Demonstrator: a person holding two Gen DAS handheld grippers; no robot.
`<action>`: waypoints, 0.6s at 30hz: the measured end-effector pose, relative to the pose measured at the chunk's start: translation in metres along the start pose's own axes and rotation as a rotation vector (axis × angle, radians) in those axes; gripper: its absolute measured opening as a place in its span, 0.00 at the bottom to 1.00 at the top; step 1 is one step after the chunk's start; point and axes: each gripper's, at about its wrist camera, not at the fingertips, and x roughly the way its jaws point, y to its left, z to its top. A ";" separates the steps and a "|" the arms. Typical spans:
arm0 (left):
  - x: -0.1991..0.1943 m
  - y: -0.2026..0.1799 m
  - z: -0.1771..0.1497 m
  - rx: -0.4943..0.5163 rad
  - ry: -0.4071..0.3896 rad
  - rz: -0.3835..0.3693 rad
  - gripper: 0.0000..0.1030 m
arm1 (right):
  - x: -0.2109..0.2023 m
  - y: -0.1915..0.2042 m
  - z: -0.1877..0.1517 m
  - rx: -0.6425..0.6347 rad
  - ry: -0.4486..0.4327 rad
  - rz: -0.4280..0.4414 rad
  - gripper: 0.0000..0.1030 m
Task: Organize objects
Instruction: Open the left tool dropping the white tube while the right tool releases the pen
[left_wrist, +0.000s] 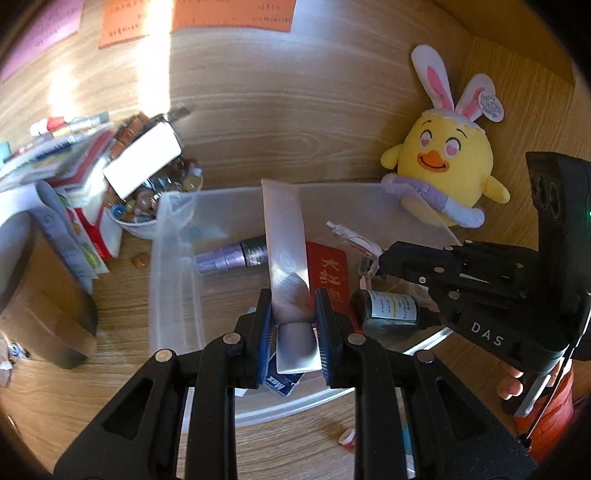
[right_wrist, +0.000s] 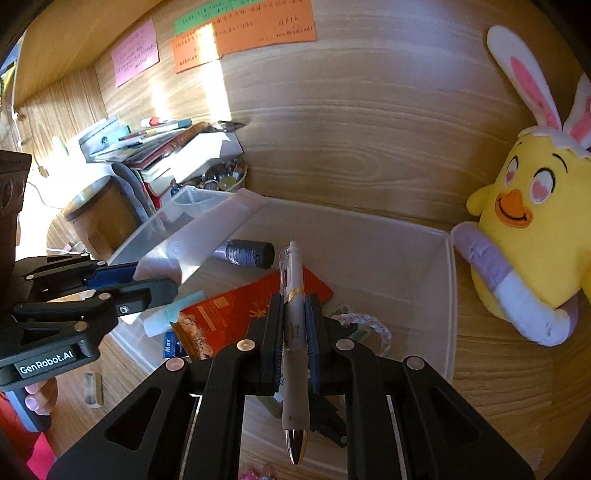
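Note:
A clear plastic bin (left_wrist: 173, 280) stands on the wooden desk; it also shows in the right wrist view (right_wrist: 448, 295). My left gripper (left_wrist: 293, 314) is shut on a white squeeze tube (left_wrist: 286, 243) and holds it over the bin; the tube shows in the right wrist view (right_wrist: 199, 240). My right gripper (right_wrist: 293, 321) is shut on a white pen (right_wrist: 293, 332) above the bin. In the bin lie a purple tube (left_wrist: 229, 254), a red packet (left_wrist: 330, 277), a dark green bottle (left_wrist: 388, 310) and a braided band (right_wrist: 369, 325).
A yellow plush chick with bunny ears (left_wrist: 443, 170) sits right of the bin against the back panel. At the left stand a bowl of marbles (left_wrist: 147, 206), stacked books and boxes (left_wrist: 74, 162) and a round tin (right_wrist: 96, 218). Sticky notes (right_wrist: 243, 33) hang on the wall.

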 end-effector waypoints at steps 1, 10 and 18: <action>0.002 0.001 0.000 -0.007 0.006 -0.007 0.21 | 0.002 0.000 0.000 0.001 0.006 0.003 0.10; -0.008 0.004 -0.001 0.003 -0.010 -0.017 0.21 | 0.006 -0.003 -0.002 0.011 0.052 0.027 0.10; -0.036 0.000 -0.006 0.046 -0.060 0.017 0.21 | -0.017 0.008 -0.001 -0.021 0.004 -0.021 0.27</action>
